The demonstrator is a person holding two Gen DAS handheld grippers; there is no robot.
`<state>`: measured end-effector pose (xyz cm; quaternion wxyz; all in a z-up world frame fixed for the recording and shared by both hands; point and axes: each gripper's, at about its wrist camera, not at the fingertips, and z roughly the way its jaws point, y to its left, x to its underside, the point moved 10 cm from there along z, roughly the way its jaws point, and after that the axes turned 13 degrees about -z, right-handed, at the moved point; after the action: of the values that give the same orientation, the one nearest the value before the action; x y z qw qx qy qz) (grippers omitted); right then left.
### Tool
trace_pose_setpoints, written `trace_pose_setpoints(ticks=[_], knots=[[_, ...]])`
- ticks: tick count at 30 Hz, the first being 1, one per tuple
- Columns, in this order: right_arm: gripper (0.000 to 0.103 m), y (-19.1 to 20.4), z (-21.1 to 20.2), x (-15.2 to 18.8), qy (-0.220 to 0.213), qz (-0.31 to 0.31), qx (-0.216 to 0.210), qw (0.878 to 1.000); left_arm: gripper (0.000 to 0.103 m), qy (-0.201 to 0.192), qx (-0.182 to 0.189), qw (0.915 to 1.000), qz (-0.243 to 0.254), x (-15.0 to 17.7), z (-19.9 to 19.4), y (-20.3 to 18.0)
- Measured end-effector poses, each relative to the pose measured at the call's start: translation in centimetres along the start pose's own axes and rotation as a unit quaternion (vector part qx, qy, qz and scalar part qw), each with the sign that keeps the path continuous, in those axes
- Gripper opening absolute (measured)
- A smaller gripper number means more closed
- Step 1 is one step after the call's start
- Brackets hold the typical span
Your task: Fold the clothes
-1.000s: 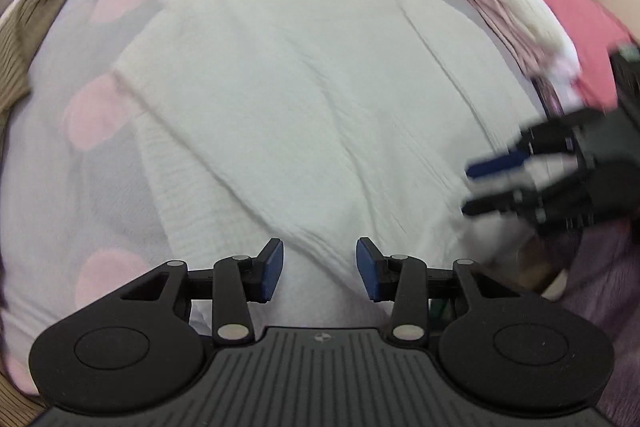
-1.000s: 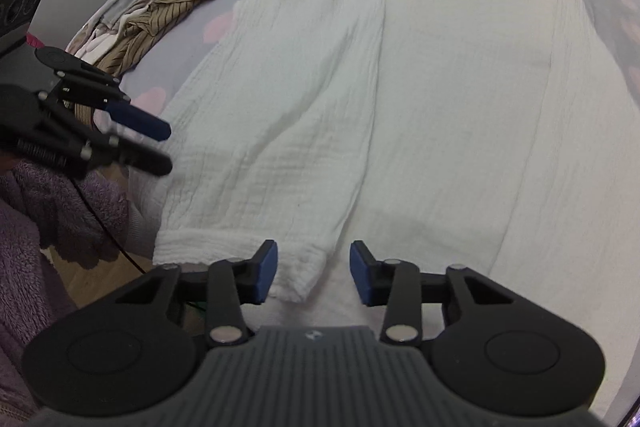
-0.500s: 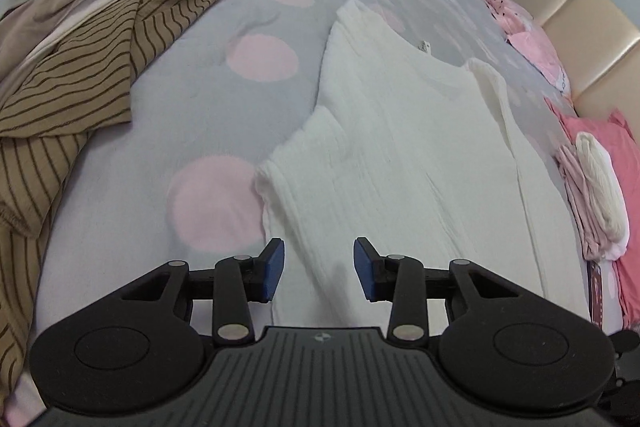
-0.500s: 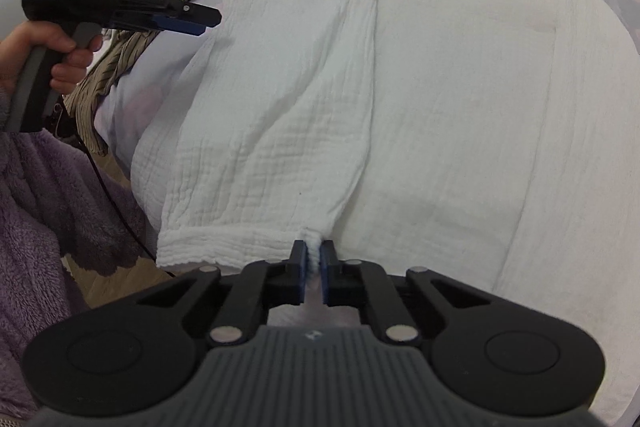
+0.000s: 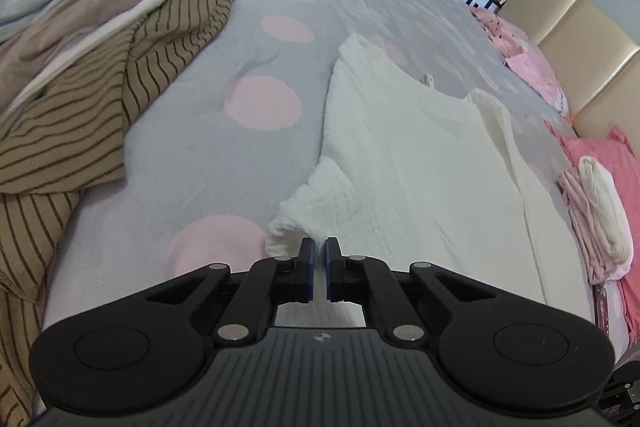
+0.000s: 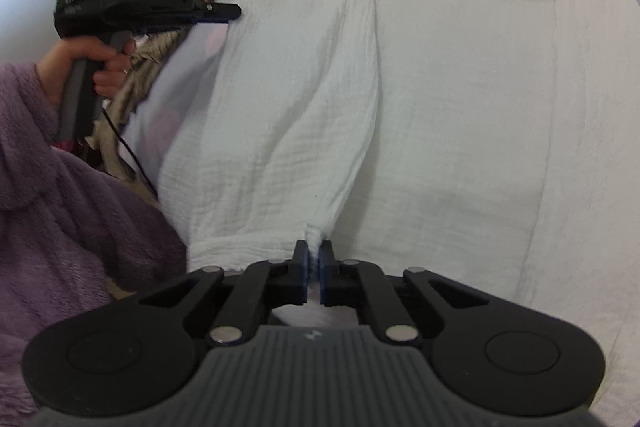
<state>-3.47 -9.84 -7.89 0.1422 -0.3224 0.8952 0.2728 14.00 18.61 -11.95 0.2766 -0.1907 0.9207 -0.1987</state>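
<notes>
Both jaws now clenched on white garment [image 5: 408, 163], dotted grey bedspread [image 5: 208, 155], beige headboard [image 5: 576, 59]

A second ago both pairs of fingers were spread apart above the white garment [image 5: 404, 163]; they are now brought together. The left gripper [image 5: 319, 247] has been carried away from the lower hem, beside the other tool, across to the sleeve end, and its fingers [image 5: 307, 259] are now pinched on the cloth at the edge of the cuff. The right gripper [image 6: 314, 251] has hardly been moved; its fingers [image 6: 301, 263] were closed half a second ago on the hem, and a small tuft of fabric is now gathered up and pressed between them. In the right wrist view, the left tool is now seen further up, over the sleeve.
</notes>
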Motion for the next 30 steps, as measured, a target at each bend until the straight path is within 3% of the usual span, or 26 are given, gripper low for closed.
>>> trace_pose_setpoints(ticks=[5,10,20,21,23,26,30], knots=[[0.005,1.5,-1.2,-0.6,-0.02,0.051,-0.073,0.996,0.003,-0.026,-0.001,0.9996,-0.008,-1.7,-2.0,0.8],[0.005,5.0,-0.8,-0.1,-0.016,0.078,-0.159,0.984,0.003,-0.032,-0.017,0.9991,-0.023,-2.7,-3.0,2.1],[0.005,4.7,2.8,2.4,0.05,0.06,-0.12,0.99,0.004,0.012,-0.049,0.9987,-0.003,-0.3,-1.2,2.9],[0.005,4.6,3.0,2.5,0.053,0.061,-0.122,0.989,0.006,0.014,-0.051,0.9986,-0.001,-0.1,-1.3,2.9],[0.005,4.7,3.4,2.6,0.058,0.06,-0.128,0.988,0.02,0.023,-0.058,0.998,-0.003,0.7,-1.9,2.9],[0.005,4.7,4.1,2.5,0.064,0.053,-0.122,0.989,0.024,0.043,-0.065,0.997,-0.006,2.2,-2.8,2.8],[0.005,4.3,4.3,2.3,0.068,0.054,-0.113,0.99,0.024,0.093,-0.044,0.9943,0.027,6.2,-4.9,1.1]])
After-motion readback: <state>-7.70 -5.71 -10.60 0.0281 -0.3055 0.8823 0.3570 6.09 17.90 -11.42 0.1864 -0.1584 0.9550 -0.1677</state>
